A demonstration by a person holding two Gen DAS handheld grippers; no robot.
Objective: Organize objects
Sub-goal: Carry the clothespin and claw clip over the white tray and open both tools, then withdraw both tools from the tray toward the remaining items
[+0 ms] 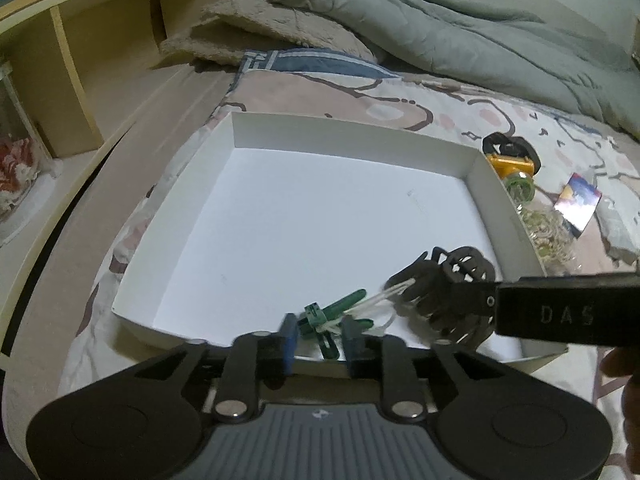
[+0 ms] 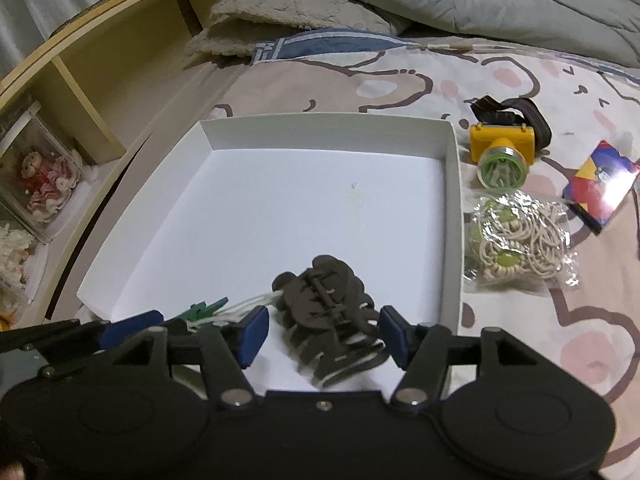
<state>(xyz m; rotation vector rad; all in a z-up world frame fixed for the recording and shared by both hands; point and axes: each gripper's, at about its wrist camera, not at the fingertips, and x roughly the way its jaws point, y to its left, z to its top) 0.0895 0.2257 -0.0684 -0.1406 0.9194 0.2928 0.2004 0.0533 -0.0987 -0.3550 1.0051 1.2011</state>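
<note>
My left gripper (image 1: 318,338) has let go of the green clip (image 1: 332,316), pads slack either side of it on the white box (image 1: 352,130) floor at the near edge. My right gripper (image 2: 320,334) stands parted around the black hair claws (image 2: 332,320), touching neither side that I can tell. I'd lift both straight back so the string between clip and claws doesn't snag. Only the right view shows the headlamp (image 2: 502,148) and bead bag (image 2: 520,240) whole, right of the box
</note>
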